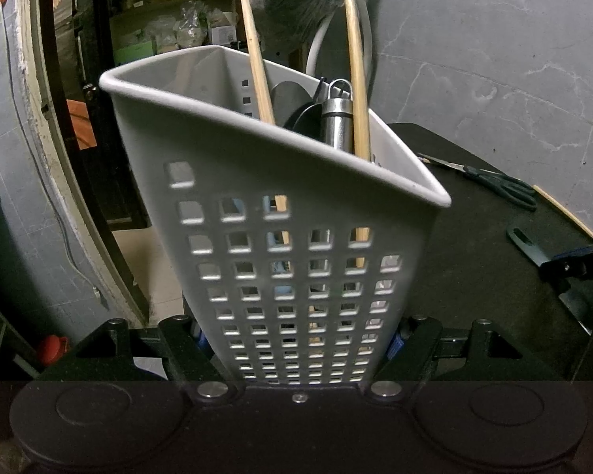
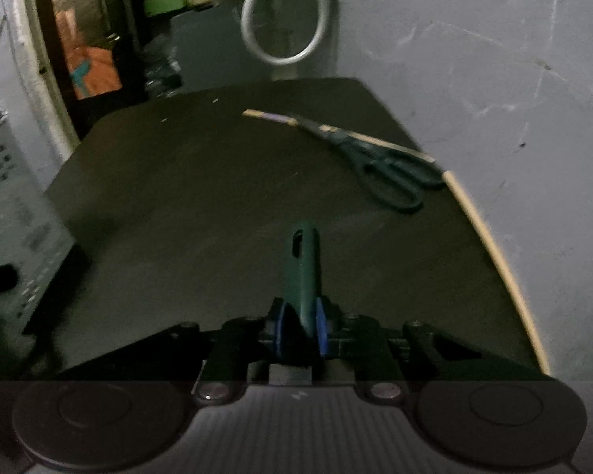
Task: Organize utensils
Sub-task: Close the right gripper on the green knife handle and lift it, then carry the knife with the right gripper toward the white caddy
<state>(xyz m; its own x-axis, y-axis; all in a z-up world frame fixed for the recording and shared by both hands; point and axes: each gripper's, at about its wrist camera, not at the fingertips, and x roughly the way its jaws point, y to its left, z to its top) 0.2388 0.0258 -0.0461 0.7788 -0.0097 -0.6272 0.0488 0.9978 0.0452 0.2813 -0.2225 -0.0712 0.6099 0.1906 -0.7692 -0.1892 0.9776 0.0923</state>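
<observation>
Left gripper (image 1: 296,339) is clamped on the lower walls of the grey perforated utensil holder (image 1: 280,237), blue pads pressed to both sides; the holder looks tilted in the left wrist view. Inside it: two wooden sticks (image 1: 357,79), a steel handle with a hanging loop (image 1: 337,114) and a black utensil (image 1: 300,112) — all leaning toward the holder's right corner. Right gripper (image 2: 301,330) is closed on a dark green handle (image 2: 301,272) with a hanging slot at its far end, held above the black table (image 2: 186,181). Near the table's far right corner — dark green scissors (image 2: 379,166) lying across a thin wooden stick (image 2: 336,130). The holder sits off the table's left edge in the right wrist view.
</observation>
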